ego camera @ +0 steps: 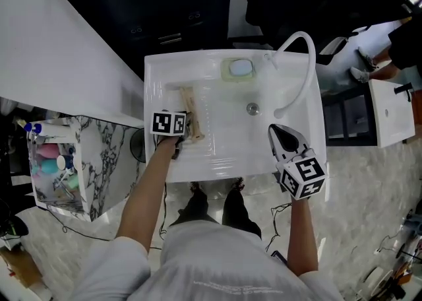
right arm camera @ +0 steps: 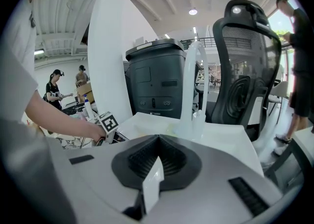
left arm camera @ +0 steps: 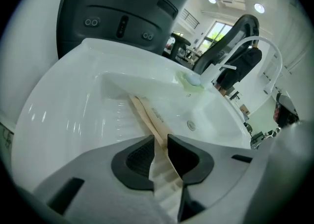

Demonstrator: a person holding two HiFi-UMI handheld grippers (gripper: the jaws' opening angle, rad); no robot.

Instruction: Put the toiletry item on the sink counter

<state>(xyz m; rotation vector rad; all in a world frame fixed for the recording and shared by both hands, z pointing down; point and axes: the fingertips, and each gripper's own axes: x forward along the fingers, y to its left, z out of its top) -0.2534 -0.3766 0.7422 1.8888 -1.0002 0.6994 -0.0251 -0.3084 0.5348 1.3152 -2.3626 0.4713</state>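
White sink (ego camera: 153, 95) fills the middle, tap (ego camera: 301, 61) at its back right corner. Left gripper (ego camera: 189, 131) (left arm camera: 162, 142) is clamped on the near end of a wooden toiletry item (ego camera: 190, 109) (left arm camera: 147, 112), which stretches over the ribbed counter by the sink's left edge. Right gripper (ego camera: 277, 133) (right arm camera: 157, 144) hangs over the front right corner, jaws together, nothing between them.

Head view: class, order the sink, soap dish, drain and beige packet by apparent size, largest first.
1. sink
2-3. soap dish and beige packet: too close to rank; the packet is longer, the dish wider.
4. drain
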